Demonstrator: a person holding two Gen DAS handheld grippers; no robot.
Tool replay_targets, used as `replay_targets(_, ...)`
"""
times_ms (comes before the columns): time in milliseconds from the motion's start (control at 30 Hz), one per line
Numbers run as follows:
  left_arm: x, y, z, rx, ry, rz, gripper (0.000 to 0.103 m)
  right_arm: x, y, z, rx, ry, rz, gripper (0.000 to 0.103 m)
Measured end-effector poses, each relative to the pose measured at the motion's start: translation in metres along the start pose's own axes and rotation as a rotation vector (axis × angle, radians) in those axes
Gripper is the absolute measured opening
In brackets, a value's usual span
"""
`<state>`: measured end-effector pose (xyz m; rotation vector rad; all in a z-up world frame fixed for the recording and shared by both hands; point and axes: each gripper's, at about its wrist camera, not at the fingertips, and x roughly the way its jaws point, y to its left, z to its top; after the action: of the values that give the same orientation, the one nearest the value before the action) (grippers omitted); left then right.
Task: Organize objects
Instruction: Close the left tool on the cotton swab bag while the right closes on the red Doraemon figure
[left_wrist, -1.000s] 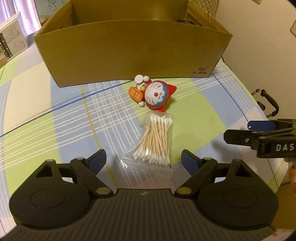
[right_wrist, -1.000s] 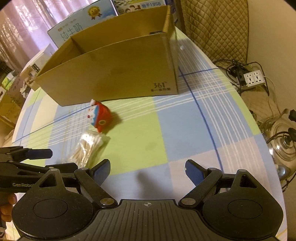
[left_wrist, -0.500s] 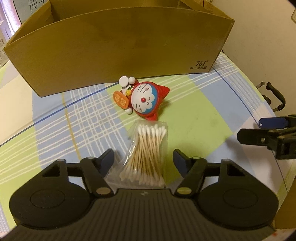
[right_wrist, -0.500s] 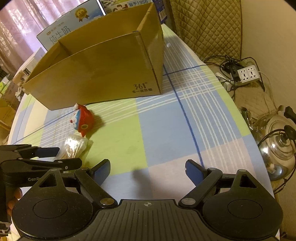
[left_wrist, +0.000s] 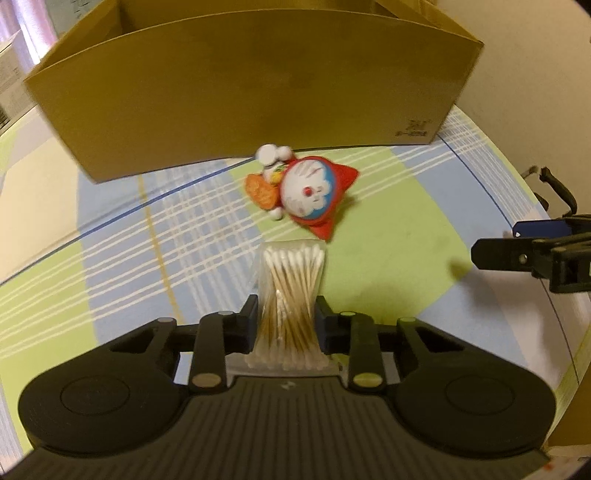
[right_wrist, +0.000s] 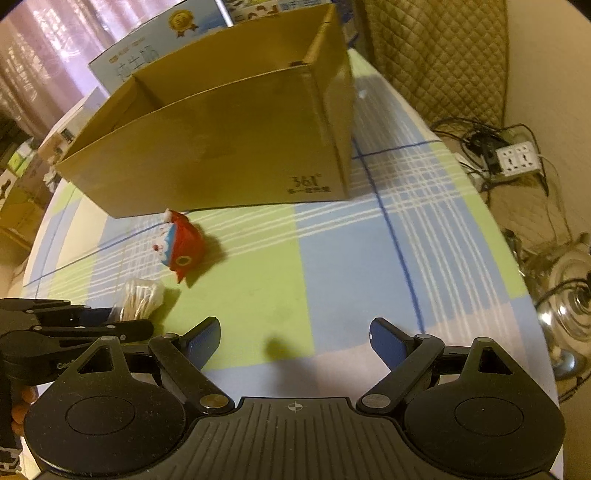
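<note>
My left gripper (left_wrist: 286, 314) is shut on a clear bag of cotton swabs (left_wrist: 290, 291), pinching its middle just over the checked tablecloth. The bag also shows in the right wrist view (right_wrist: 142, 299), held by the left gripper (right_wrist: 110, 317) at the lower left. A red and white Doraemon toy (left_wrist: 310, 192) lies on the cloth just beyond the bag; it shows in the right wrist view too (right_wrist: 183, 247). An open cardboard box (left_wrist: 251, 85) stands behind the toy. My right gripper (right_wrist: 294, 338) is open and empty over the cloth; it shows at the right edge of the left wrist view (left_wrist: 517, 243).
The round table's right edge (right_wrist: 517, 266) drops to a floor with a power strip (right_wrist: 517, 160), cables and a glass kettle (right_wrist: 572, 306). Printed boxes (right_wrist: 155, 51) stand behind the cardboard box. A quilted chair back (right_wrist: 436, 55) is at the far right.
My left gripper moved forward around the bag of cotton swabs and shut on it. The right gripper stayed open and shifted its view a little to the left.
</note>
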<state>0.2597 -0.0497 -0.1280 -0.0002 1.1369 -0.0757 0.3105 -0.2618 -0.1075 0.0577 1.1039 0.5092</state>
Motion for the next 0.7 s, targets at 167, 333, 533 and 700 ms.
replay_targets(167,-0.008,0.029,-0.009,-0.092,-0.006,0.044,0.025,0.009,0.019,0.008,-0.083,-0.010,0.046,0.085)
replay_targets(333,-0.015,0.061,-0.014,-0.198,-0.016,0.114,0.025,0.020,0.047,0.019,-0.201,-0.042,0.094,0.085)
replay_targets(533,-0.019,0.086,-0.015,-0.267,-0.024,0.139,0.025,0.042,0.076,0.034,-0.313,-0.055,0.121,0.073)
replay_targets(700,-0.019,0.092,-0.017,-0.283,-0.017,0.138,0.025,0.065,0.095,0.043,-0.368,-0.049,0.122,0.068)
